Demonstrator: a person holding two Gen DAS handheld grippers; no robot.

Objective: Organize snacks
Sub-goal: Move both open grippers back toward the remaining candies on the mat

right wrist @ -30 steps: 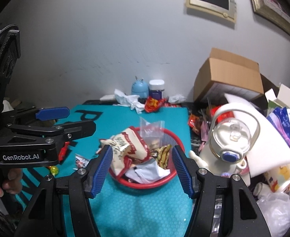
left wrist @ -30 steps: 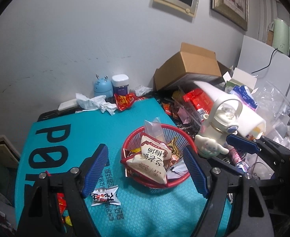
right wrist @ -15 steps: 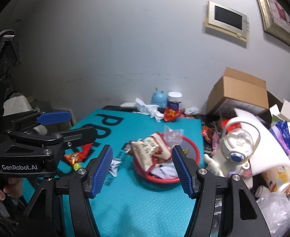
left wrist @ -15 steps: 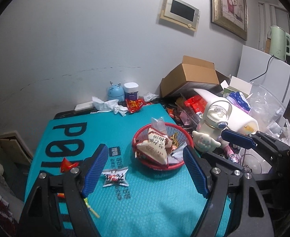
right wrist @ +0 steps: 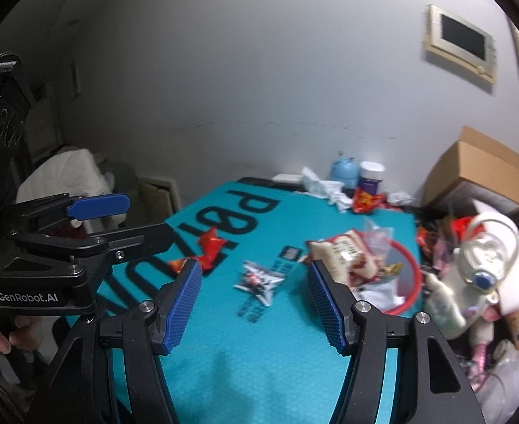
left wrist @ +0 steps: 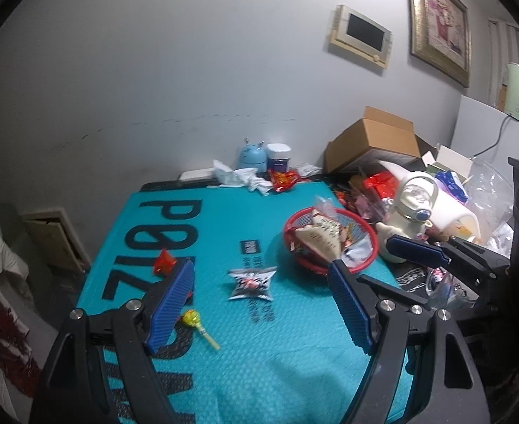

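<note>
The left gripper (left wrist: 263, 307) is released, its blue pads spread with nothing between them, held above the near part of the teal mat (left wrist: 294, 353). The right gripper (right wrist: 256, 307) is likewise spread and empty over the same mat. Between both pairs of pads, farther off, lies a small silver snack packet (left wrist: 250, 282). A lollipop (left wrist: 196, 321) lies beside the left gripper's left pad, which partly hides a red wrapper (left wrist: 164, 261). To the right, the red basket (left wrist: 365, 258) holds a large pale snack bag (left wrist: 321, 236) and other wrappers too jumbled to tell apart. Beyond it stands a white kettle-shaped bottle (left wrist: 415, 205) amid clutter, below a cardboard box (left wrist: 376, 141). The right view is blurred.
</note>
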